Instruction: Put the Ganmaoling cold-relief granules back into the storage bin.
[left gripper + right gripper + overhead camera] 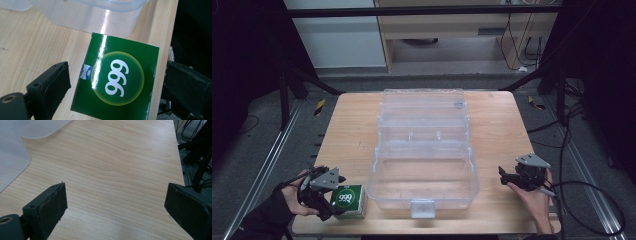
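Note:
A green box marked "999" (349, 200) (116, 80) lies flat near the table's front left corner. My left gripper (333, 197) (117, 85) is open around it, one jaw on each side, and neither pad touches the box. A clear plastic storage case (423, 150) stands open in the middle of the table, its lid tipped back; its corner (100, 15) is just beyond the box. My right gripper (502, 175) (116, 207) is open over bare wood to the case's right, with nothing between its jaws.
The wooden table (497, 125) is small, and the box lies close to its front edge (160, 37). The case's edge (12, 152) lies left of my right gripper. Cables (582, 195) trail over the floor at the right. Dark frame legs stand around the table.

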### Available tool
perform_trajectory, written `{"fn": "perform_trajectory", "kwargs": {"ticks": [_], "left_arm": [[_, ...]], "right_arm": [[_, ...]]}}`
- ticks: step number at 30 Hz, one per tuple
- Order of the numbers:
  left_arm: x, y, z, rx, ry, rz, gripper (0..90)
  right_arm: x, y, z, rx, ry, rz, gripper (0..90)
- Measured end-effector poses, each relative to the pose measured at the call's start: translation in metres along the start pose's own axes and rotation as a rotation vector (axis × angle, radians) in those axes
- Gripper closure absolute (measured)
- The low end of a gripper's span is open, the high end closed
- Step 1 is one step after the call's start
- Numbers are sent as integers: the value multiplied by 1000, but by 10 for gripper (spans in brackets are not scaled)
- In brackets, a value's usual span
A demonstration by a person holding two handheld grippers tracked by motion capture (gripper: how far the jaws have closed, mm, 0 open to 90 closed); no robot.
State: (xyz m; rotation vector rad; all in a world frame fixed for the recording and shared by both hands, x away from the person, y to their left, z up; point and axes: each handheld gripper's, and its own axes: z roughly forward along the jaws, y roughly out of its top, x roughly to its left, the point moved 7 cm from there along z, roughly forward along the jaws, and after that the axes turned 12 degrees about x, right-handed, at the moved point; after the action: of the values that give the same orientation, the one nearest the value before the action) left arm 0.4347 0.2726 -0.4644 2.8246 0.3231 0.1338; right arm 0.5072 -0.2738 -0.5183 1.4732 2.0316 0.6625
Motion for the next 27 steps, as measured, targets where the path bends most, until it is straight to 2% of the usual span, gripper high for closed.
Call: {"fn": "perform_trajectory", "kwargs": {"ticks": [3,12,27], "left_arm": [[-1,1,3,4,-6,6,49],[-1,1,15,57,-10,32,49],[2,-3,36,111,-38,35,52]], "right_arm": [[0,0,0,0,1,-2,47],[1,-2,3,20,3,-8,38],[3,-4,6,39,11,-18,36]]}}
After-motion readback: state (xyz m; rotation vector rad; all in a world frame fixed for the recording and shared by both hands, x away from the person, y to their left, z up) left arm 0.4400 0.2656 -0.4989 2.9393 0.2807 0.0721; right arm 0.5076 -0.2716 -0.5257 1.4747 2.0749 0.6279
